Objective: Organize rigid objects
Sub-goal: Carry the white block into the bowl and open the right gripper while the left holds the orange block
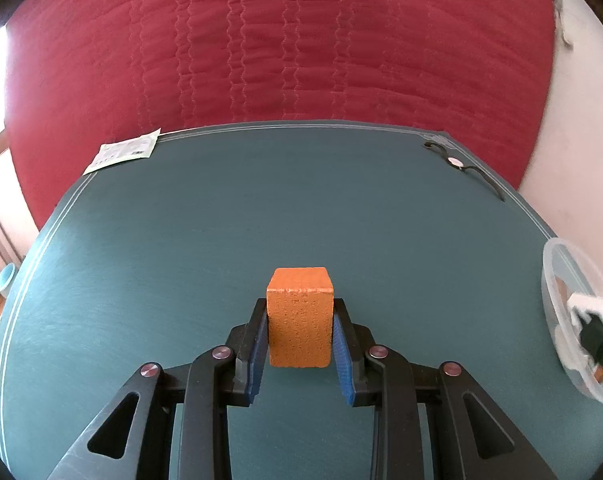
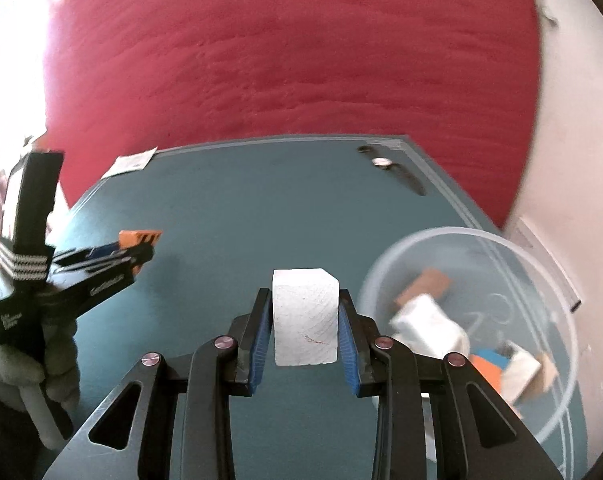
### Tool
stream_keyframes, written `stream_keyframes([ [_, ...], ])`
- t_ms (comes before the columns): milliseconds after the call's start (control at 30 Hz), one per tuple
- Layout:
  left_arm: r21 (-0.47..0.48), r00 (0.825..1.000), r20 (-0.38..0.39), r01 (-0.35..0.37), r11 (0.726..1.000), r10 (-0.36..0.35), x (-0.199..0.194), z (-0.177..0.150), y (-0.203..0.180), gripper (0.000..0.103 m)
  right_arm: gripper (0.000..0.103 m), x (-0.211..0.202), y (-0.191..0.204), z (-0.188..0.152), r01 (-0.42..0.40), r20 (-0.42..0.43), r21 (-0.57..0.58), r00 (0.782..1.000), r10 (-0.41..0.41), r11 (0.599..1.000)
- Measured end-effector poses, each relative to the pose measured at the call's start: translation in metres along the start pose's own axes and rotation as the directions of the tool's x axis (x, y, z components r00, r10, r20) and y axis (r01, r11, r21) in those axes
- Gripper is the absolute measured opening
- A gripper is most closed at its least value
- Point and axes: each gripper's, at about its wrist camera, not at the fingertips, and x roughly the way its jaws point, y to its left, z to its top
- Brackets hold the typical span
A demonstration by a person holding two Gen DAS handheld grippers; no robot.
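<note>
My left gripper (image 1: 300,314) is shut on an orange block (image 1: 300,316) and holds it over the teal table (image 1: 221,216). My right gripper (image 2: 304,307) is shut on a white block (image 2: 304,316), held left of a clear round plastic tub (image 2: 557,276). The tub holds several white, orange and brown blocks (image 2: 425,320). The left gripper also shows in the right wrist view (image 2: 139,242) at the left, with the orange block (image 2: 130,237) between its fingers. The tub's rim (image 1: 551,280) and the right gripper with the white block (image 1: 589,306) show at the right edge of the left wrist view.
A white paper packet (image 1: 123,152) lies at the table's far left corner. A black wristwatch (image 1: 457,162) lies at the far right corner. A red quilted bedspread (image 1: 281,40) rises behind the table. A white wall (image 2: 573,160) is on the right.
</note>
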Motion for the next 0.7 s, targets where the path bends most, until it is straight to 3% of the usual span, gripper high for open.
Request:
stream_keyframes([
  [433,0.047,1.0,0.001,0.012,0.999,-0.012,-0.006,-0.009,-0.018,0.031,0.032,-0.014,-0.082,-0.006,0.165,0.015,0.148,0.986,-0.169,0.975],
  [700,0.066,1.0,0.001,0.019,0.998,-0.019,-0.012,-0.017,-0.03,0.031,0.032,-0.013,-0.116,-0.009,0.226,0.003,0.198,0.973,-0.231,0.954],
])
